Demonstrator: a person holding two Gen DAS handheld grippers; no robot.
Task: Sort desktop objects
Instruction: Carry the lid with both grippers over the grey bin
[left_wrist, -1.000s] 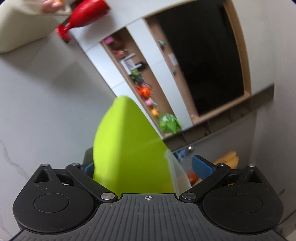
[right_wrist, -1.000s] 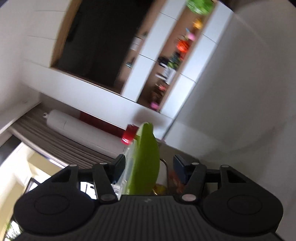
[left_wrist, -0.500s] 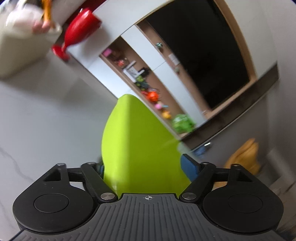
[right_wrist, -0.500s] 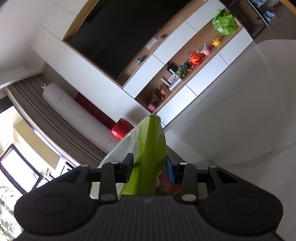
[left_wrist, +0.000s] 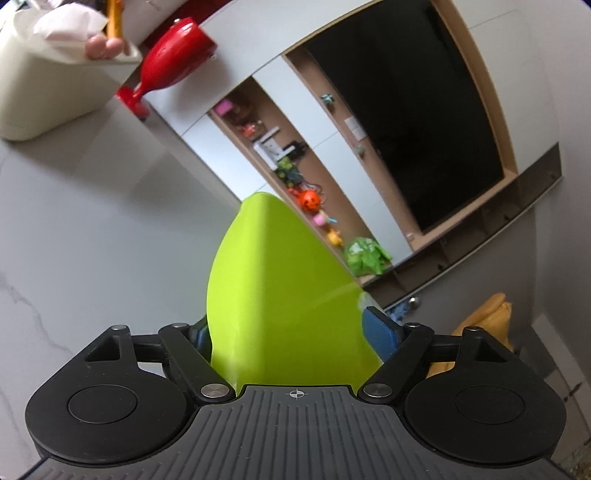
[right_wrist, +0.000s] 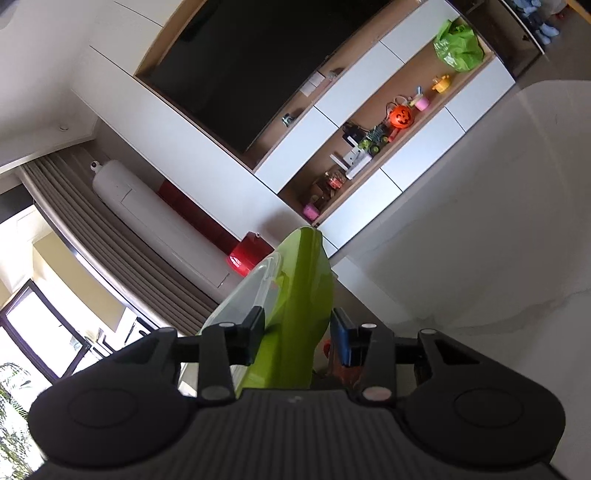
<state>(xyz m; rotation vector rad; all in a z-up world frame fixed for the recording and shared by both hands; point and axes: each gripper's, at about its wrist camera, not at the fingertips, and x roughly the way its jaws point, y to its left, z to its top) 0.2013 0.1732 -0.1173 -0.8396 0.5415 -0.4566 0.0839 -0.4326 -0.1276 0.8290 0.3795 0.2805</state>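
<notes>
A clear plastic box with a lime-green lid (left_wrist: 284, 295) is held between both grippers above the white marble table (left_wrist: 92, 240). In the left wrist view the lid's broad face fills the gap of my left gripper (left_wrist: 290, 332). Its jaws are closing, and the blue pads (left_wrist: 380, 332) touch the lid's two edges. The right wrist view shows the green lid (right_wrist: 299, 295) edge-on, with the clear box wall to its left. My right gripper (right_wrist: 297, 338) is shut on it. Something orange (right_wrist: 328, 354) shows inside the box.
A cream tissue box (left_wrist: 48, 85) stands at the table's far left with a person's fingertips (left_wrist: 103, 44) at its top. A red goblet (left_wrist: 166, 55) stands beside it. Beyond the table are a dark TV and shelves of toys.
My left gripper's jaws have narrowed from wide apart until the pads meet the green lid. The right jaws closed on the lid's edge early on, and that view has rolled.
</notes>
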